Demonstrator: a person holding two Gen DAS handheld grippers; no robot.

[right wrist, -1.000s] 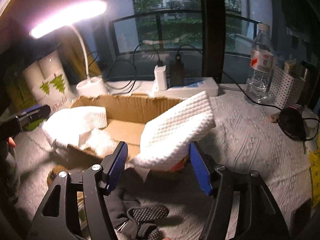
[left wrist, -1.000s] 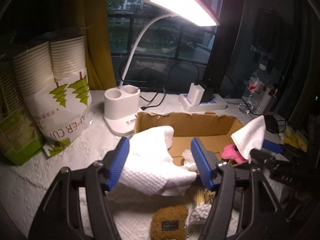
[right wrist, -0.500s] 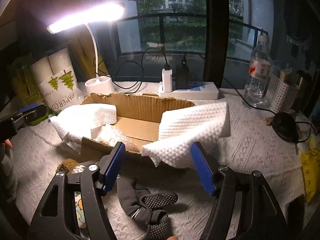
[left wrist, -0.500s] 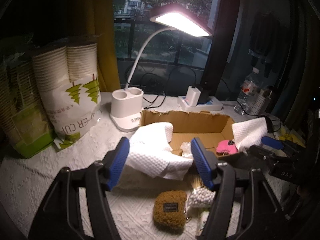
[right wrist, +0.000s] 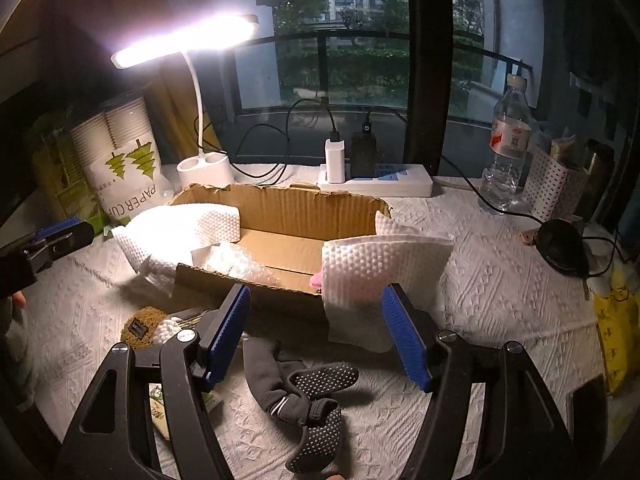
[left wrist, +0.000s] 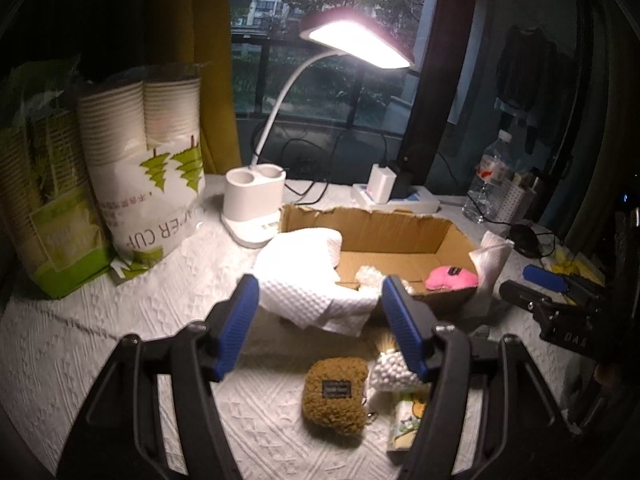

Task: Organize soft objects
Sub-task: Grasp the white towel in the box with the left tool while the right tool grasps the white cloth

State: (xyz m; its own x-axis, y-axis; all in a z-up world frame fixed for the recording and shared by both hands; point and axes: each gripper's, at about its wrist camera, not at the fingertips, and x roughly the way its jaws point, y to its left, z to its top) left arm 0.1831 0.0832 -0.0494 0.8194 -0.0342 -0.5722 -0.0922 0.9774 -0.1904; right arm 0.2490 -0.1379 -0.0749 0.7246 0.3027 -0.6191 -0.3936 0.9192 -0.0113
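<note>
A torn cardboard box [left wrist: 392, 236] [right wrist: 304, 208] stands on the white tablecloth. One white waffle cloth [left wrist: 296, 276] [right wrist: 180, 232] hangs over its left end, another [right wrist: 384, 276] [left wrist: 490, 264] over its right front corner. Inside lie a pink plush [left wrist: 452, 278] and crinkled clear plastic [right wrist: 236, 260]. My left gripper [left wrist: 320, 300] [right wrist: 56, 236] is open, just short of the left cloth. My right gripper [right wrist: 316, 308] [left wrist: 532, 286] is open, its fingers apart from the right cloth. A brown fuzzy pouch [left wrist: 336, 394] [right wrist: 140, 326] and dark dotted socks [right wrist: 304, 384] lie in front.
A lit desk lamp [left wrist: 254, 204], stacked paper cups in bags [left wrist: 148, 168], a power strip with chargers [right wrist: 376, 180], a water bottle [right wrist: 508, 148] and a perforated holder [right wrist: 556, 188] line the back. A bag of cotton swabs [left wrist: 392, 372] and a small packet [left wrist: 404, 424] lie near the pouch.
Both grippers have drawn back from the box. The cloths that stood between their fingers now rest draped on the box ends; the right one has sunk and hangs down the outside.
</note>
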